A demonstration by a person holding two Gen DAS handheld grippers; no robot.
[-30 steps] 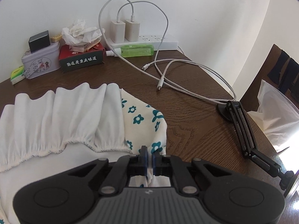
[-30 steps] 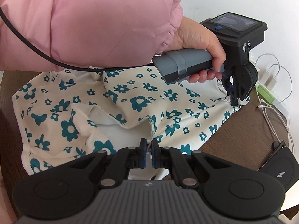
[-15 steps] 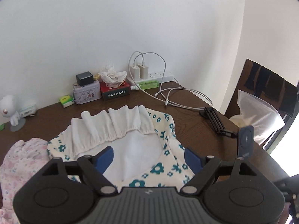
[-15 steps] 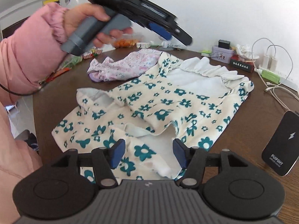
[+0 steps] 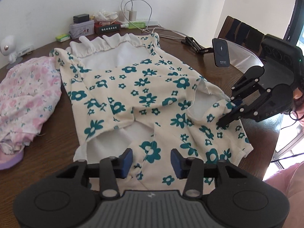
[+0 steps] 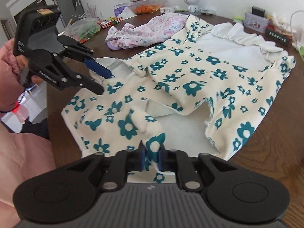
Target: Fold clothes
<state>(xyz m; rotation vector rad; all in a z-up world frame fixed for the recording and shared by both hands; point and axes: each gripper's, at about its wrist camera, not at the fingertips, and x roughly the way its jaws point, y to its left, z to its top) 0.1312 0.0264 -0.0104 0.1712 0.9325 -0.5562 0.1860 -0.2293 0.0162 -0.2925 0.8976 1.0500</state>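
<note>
A cream garment with teal flowers [image 5: 148,98] lies spread over the dark wooden table [image 5: 55,148], partly folded, its white ruffled elastic edge [image 5: 106,43] toward the wall and white lining showing where the fabric is turned back. The right gripper [image 6: 151,158] has its jaws pinched on a bunched fold of this garment near its near edge; the left-wrist view shows the same gripper [image 5: 230,112] with its tips on the fabric at the garment's right side. The left gripper [image 5: 151,160] hangs above the near hem with its blue-padded jaws spread wide and nothing between them; from the right-wrist view it [image 6: 102,79] sits at the garment's left corner, held by a hand [image 6: 11,70] in a pink sleeve.

Just beside the garment lies a crumpled pink floral garment [image 5: 26,98]. Along the wall stand a grey tin [image 5: 81,29] with a black block on its lid, a dark tissue box [image 5: 108,27] with crumpled white tissue rising from it, a power strip [image 5: 144,21] with two white chargers plugged in, and a green bottle lying by it. A black phone stand with a charging pad [image 5: 221,52] stands at the right. In the right-wrist view a clear container [image 6: 147,6] holds something orange, and a plastic bag [image 6: 83,27] holds green items
</note>
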